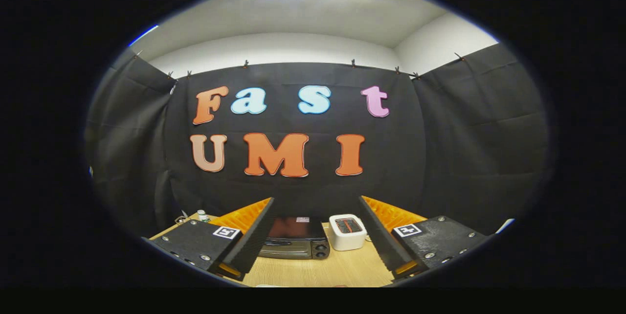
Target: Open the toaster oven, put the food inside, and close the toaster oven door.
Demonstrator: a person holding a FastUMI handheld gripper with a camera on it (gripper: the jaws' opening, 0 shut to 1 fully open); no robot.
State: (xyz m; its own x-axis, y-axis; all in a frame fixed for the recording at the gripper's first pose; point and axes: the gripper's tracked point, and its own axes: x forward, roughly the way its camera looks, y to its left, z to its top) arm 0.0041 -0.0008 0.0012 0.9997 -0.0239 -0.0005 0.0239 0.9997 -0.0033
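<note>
Black cloth walls (464,147) clipped up; white room wall (274,50) above; wooden table (313,270).

Bench (313,270): light wood grain. Toaster oven (296,241) at the bench's far edge: dark reddish top, silver-grey front, black knobs. Toaster (347,232) beside it: white, dark slot with red-orange streaks.

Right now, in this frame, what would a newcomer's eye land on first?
Most striking is the gripper, its jaws spread wide open and holding nothing, raised over the light wooden table. Between and beyond them sits the dark, silver-fronted toaster oven, door apparently shut. Just beside it stands a small white pop-up toaster, close to one finger.
</note>
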